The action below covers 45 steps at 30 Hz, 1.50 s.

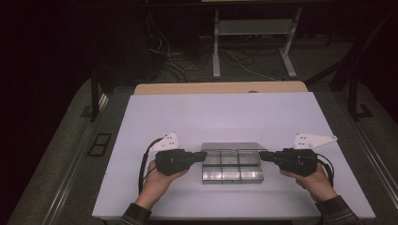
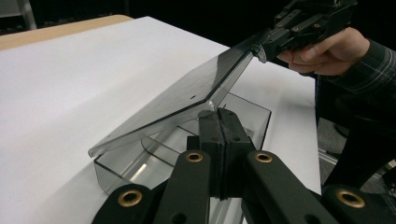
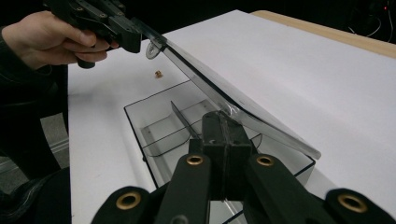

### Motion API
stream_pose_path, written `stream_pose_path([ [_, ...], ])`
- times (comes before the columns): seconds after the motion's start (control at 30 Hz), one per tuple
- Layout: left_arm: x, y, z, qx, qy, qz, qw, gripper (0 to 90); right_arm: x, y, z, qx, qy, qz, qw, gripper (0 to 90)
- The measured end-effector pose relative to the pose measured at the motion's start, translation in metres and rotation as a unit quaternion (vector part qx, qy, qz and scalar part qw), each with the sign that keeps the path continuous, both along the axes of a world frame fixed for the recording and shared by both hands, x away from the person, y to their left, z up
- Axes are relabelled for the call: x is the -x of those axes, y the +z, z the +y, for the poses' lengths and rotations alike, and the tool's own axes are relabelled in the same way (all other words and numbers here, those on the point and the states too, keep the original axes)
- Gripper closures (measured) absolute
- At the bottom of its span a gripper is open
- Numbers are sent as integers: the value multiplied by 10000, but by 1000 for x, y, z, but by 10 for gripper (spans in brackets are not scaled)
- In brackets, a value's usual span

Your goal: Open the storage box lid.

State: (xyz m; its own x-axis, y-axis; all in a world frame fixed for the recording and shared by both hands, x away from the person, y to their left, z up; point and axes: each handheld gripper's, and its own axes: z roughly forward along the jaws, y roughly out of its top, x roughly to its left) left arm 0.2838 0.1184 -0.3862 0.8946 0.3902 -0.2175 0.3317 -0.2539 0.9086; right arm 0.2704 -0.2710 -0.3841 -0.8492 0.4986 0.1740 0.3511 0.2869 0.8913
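Note:
A clear plastic compartment box (image 1: pixel 230 174) lies on the white table near its front edge. Its hinged lid (image 2: pixel 187 98) is raised at a slant above the dividers. My left gripper (image 2: pixel 219 115) is shut on one front corner of the lid (image 1: pixel 232 151), and it comes in from the left in the high view (image 1: pixel 203 155). My right gripper (image 3: pixel 224 117) is shut on the opposite corner and comes in from the right (image 1: pixel 262 155). Each gripper view shows the other gripper pinching the far corner: the right one (image 2: pixel 264 46) and the left one (image 3: pixel 142 39). The box's compartments (image 3: pixel 159 126) look empty.
The white table top (image 1: pixel 211 117) stretches behind the box, with a wooden edge (image 1: pixel 220 88) at the far side. A tiny brown item (image 3: pixel 159 73) lies on the table beside the box. Beyond the table, cables and a metal frame (image 1: pixel 216 51) stand on the floor.

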Motion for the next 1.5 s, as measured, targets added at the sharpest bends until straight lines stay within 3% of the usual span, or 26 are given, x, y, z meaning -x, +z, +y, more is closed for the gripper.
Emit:
stream_pose_path([
  [0.33, 2, 3, 9, -16, 146, -58, 9999, 846, -7, 6, 2, -15, 6, -64, 10000, 894],
  [0.53, 0, 8, 20, -82, 432, -214, 9988, 682, -10, 11, 4, -28, 14, -103, 9999, 893],
  [0.67, -4, 13, 15, -125, 424, -368, 9983, 569, -14, 14, 5, -5, 9, -96, 10000, 893],
  [0.77, -9, 15, 9, -126, 431, -444, 9980, 542, -16, 15, 6, 6, 8, -90, 10000, 893],
  [1.13, -23, 20, -14, -159, 398, -617, 9972, 575, -23, 20, 6, 20, -16, -77, 10000, 893],
  [1.5, -29, 18, -17, -134, 475, -773, 9958, 655, -18, 24, -4, 5, -37, -143, 9999, 848],
])
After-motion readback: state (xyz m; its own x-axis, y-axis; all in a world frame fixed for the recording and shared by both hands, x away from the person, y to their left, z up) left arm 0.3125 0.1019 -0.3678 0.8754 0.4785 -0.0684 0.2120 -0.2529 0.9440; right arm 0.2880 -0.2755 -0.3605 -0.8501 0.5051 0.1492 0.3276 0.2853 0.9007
